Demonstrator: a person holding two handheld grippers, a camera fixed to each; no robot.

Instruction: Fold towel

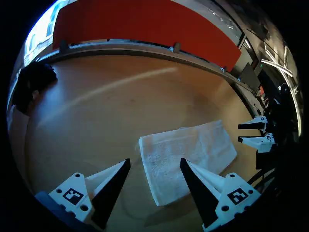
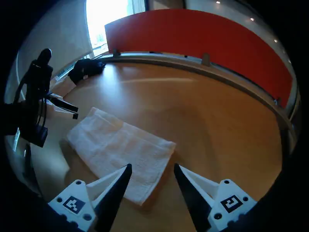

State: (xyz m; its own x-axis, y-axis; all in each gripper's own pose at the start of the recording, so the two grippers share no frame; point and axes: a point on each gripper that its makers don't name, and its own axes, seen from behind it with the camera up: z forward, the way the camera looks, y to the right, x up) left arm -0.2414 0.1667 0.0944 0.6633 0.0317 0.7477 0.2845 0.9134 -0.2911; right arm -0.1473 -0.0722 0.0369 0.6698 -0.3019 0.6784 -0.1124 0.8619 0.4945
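Plainly, left tongs and right tongs both apart near white towel, square markers on each.

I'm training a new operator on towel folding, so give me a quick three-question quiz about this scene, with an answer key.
1. True or false: the white towel lies crumpled in a heap on the table.
2. The panel behind the table is: A blue, B red, C green.
3. Fill in: the left gripper and right gripper both have their fingers ___.
Key: 1 false, it lies flat and folded; 2 B; 3 open.
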